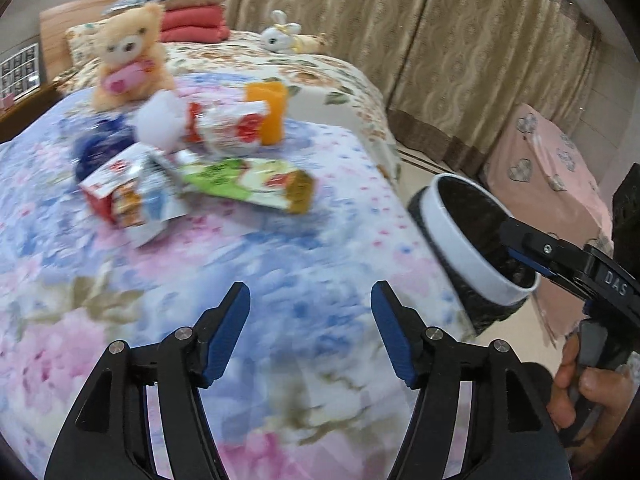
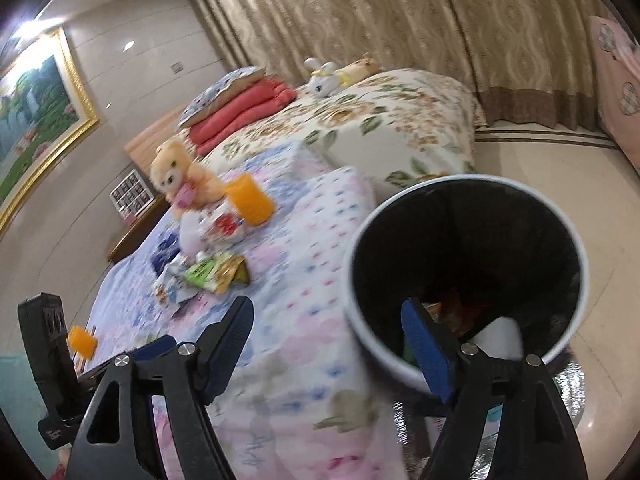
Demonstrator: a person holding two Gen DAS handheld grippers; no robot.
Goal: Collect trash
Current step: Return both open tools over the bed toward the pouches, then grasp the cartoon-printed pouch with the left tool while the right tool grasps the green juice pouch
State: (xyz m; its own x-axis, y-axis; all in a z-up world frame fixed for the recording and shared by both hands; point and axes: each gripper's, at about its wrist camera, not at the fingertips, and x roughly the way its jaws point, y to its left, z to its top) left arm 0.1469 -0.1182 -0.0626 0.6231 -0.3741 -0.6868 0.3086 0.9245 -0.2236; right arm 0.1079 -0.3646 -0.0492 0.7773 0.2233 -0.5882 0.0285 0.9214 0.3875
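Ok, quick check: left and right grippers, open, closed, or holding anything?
Left gripper: open, nothing between its jaws, above the floral bedspread.
Right gripper: open, holding nothing, one finger over the white-rimmed black trash bin.

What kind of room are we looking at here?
Most likely a bedroom: a wide bed with floral covers, a folded red quilt under a pillow at its head, and long curtains behind.
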